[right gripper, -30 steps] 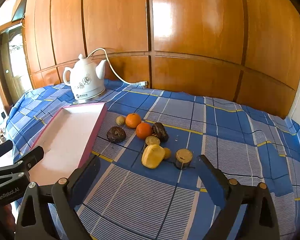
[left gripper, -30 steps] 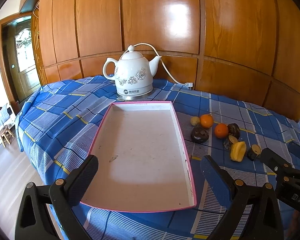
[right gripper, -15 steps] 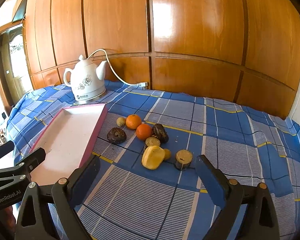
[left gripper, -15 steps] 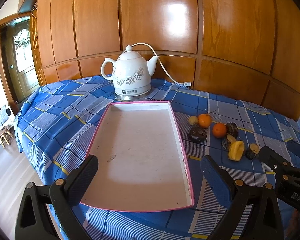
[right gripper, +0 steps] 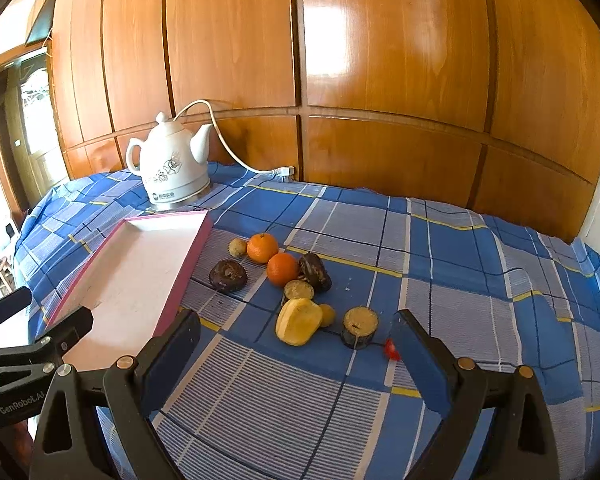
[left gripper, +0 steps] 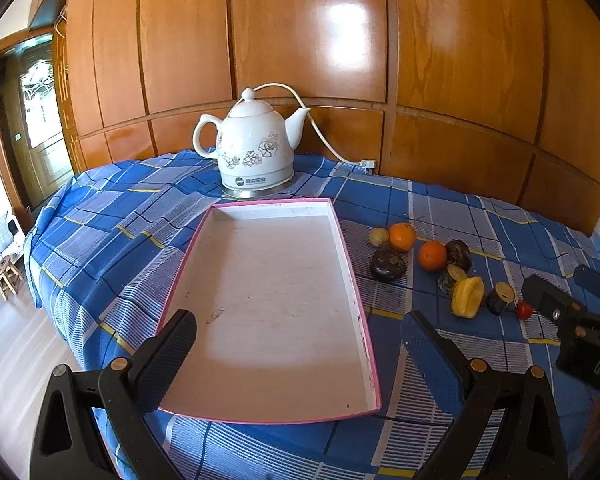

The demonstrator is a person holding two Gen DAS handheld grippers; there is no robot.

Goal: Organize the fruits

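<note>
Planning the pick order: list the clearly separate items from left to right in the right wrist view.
Left gripper → pink tray → dark round fruit → yellow fruit → cut-topped dark fruit → small red fruit.

There are two oranges (right gripper: pixel 262 247) (right gripper: pixel 282 268), one yellow starfruit (right gripper: pixel 299 321), one small red fruit (right gripper: pixel 391 349), and one pale round fruit (right gripper: pixel 237 247). Two dark wrinkled fruits (right gripper: pixel 228 276) (right gripper: pixel 315 272) lie there, and two cut pieces (right gripper: pixel 359 326) (right gripper: pixel 298 290). One tray (left gripper: pixel 276 208), one white kettle (left gripper: pixel 255 152), two claws (left gripper: pixel 296 354) (right gripper: pixel 296 354).
</note>
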